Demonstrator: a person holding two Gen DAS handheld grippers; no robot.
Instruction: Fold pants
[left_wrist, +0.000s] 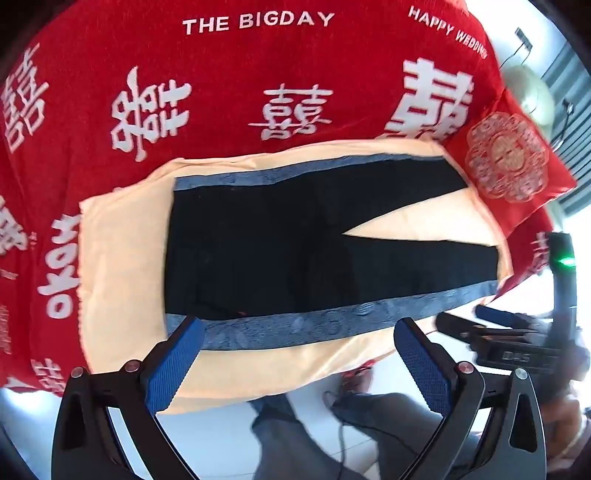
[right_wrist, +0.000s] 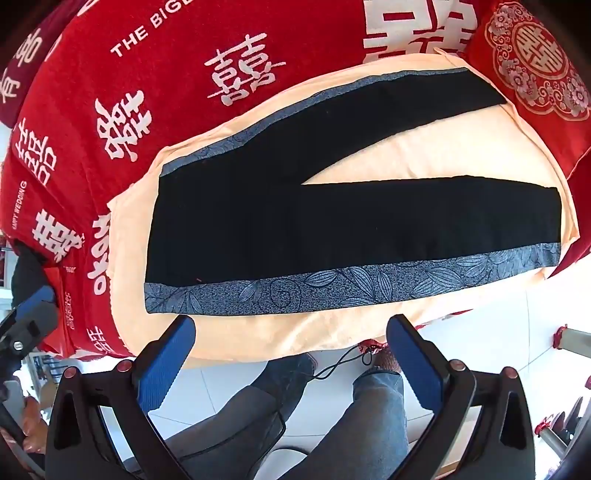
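1. The pants (right_wrist: 332, 225) lie flat and unfolded on the cream towel (right_wrist: 424, 147) over the red blanket (left_wrist: 221, 74); legs are splayed apart.
2. We hold the left gripper (left_wrist: 295, 365) and right gripper (right_wrist: 291, 365) spread wide, empty, near the patterned side stripe; every fold remains.

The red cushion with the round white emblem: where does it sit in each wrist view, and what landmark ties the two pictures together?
Left wrist view: the red cushion sits at the right edge, just beyond the end of the upper leg of the pants.
Right wrist view: the cushion fills the top right corner, again past the upper leg's end.
Shared landmark: the V-shaped gap between the two legs, showing the peach cloth.
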